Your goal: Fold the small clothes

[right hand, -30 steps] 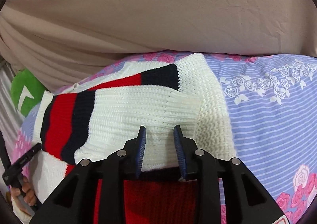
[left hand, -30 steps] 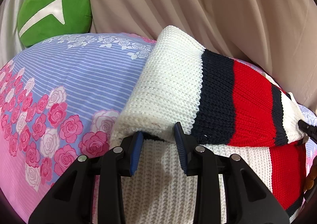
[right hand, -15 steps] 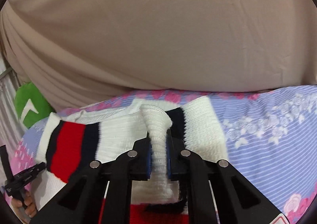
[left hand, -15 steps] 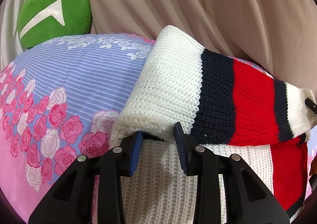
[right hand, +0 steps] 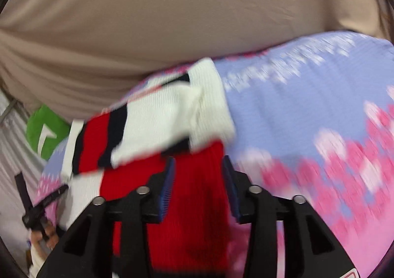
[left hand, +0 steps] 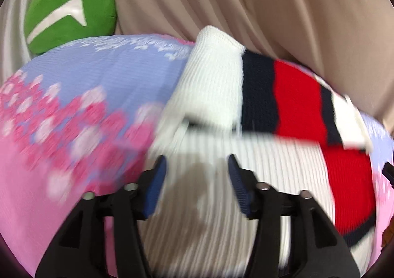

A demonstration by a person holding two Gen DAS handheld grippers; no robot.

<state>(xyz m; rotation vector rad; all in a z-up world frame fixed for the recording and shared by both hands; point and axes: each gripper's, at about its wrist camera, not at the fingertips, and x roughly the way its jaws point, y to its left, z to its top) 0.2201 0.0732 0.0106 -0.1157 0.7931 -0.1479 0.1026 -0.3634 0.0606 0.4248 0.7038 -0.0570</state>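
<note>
A small knitted sweater, white with navy and red stripes, lies on the bed; it shows in the left wrist view [left hand: 246,135] and in the right wrist view [right hand: 157,130]. Its sleeves are folded across the body. My left gripper [left hand: 197,169] is open and empty over the white lower part of the sweater. My right gripper [right hand: 198,167] is open and empty over the red part. Both views are blurred by motion.
The bed sheet [left hand: 86,96] is blue-striped with pink roses. A green cushion [left hand: 71,7] lies at the back. A beige curtain [right hand: 184,12] hangs behind the bed. The left gripper's handle and hand [right hand: 39,206] show at the lower left of the right wrist view.
My right gripper let go of the white sleeve fold and opened. My left gripper opened wider. Both pulled back towards the near edge of the sweater.
</note>
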